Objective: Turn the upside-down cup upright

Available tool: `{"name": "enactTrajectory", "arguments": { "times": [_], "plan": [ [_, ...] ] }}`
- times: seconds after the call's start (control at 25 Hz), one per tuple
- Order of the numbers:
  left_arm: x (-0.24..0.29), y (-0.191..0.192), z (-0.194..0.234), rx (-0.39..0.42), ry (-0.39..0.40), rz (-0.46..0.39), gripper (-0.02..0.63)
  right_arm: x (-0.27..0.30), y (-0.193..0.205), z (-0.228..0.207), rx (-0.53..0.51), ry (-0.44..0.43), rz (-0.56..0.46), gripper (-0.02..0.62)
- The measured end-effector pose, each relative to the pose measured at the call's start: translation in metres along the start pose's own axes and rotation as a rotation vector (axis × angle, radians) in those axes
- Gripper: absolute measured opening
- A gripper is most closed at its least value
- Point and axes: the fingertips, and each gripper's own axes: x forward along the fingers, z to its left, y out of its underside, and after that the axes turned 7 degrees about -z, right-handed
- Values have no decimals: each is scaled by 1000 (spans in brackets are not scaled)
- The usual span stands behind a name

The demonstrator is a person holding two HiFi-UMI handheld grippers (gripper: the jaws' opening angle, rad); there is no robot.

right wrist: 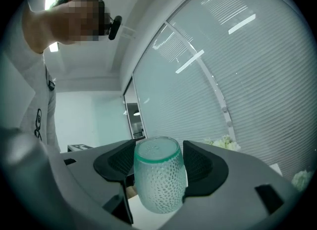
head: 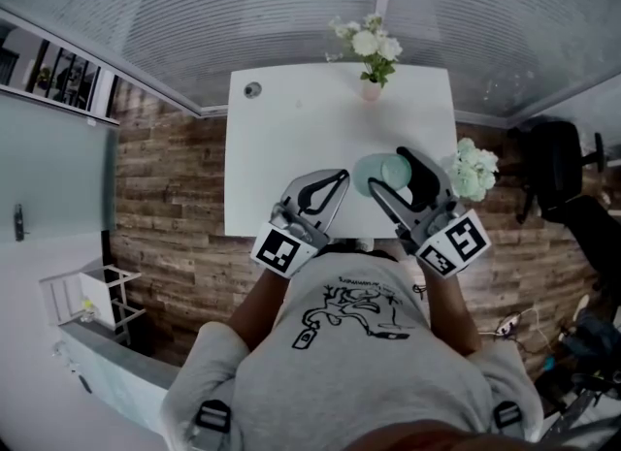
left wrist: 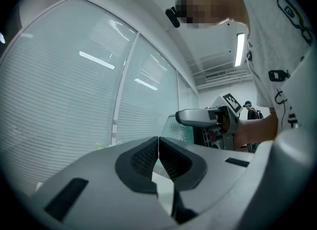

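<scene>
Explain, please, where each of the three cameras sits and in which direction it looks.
Head view: on the person's head, looking steeply down at the white table; shows the torso, left gripper and right gripper.
Left gripper view: on the left gripper, looking past its shut jaws toward the right gripper and window blinds; shows torso and a forearm.
Right gripper view: on the right gripper, looking at the cup between its jaws; shows the torso.
Shared: all three show the cup.
</scene>
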Motion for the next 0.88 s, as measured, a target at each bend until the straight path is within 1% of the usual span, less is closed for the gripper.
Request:
{"name": "enactTrajectory", "arguments": {
  "times": [0.24,0.6,0.88],
  "plan": [
    [-4,-1,-1,2,1,2,5,0,-2,-5,128,49,-77,316],
    [-8,-1,-2,2,6,9,5,-4,1,-18,291,104,-149,316],
    [-10,-4,-1,5,5,3,5,-6,7,-31,450,135,-202,316]
  ]
}}
